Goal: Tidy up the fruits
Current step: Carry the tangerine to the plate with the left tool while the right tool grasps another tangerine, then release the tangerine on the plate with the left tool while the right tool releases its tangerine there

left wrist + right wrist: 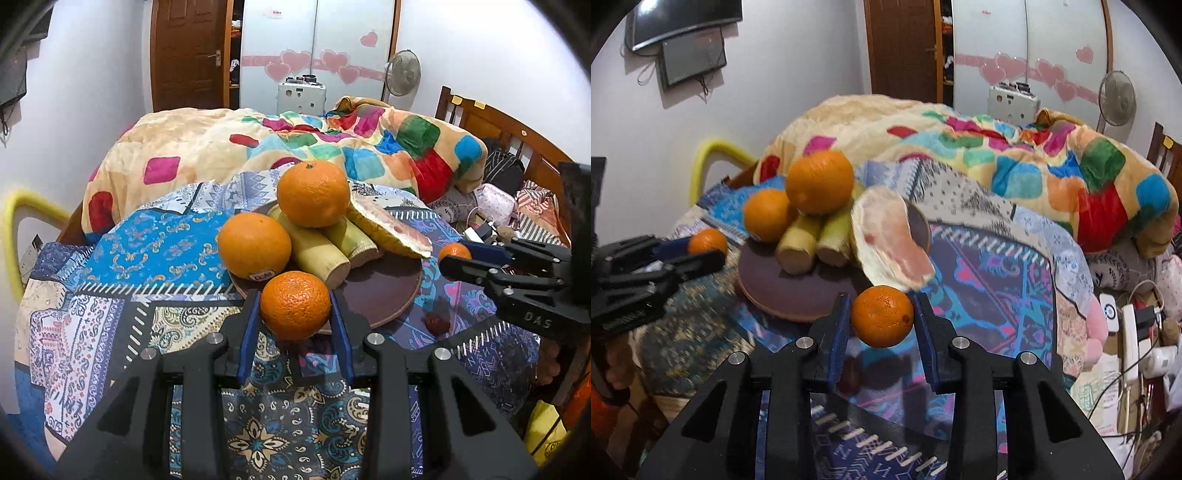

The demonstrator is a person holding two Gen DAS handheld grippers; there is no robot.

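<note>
A brown round plate on a patterned cloth holds two oranges, yellow-green stalk pieces and a pomelo peel slice. My left gripper is shut on a small mandarin at the plate's near rim. My right gripper is shut on another small mandarin, held just off the plate's right edge. Each gripper shows in the other's view: the right gripper and the left gripper, both with their mandarins.
The table is covered by a blue patterned cloth. Behind it lies a bed with a colourful quilt. A yellow chair back stands at the left. Chargers and cables lie to the right.
</note>
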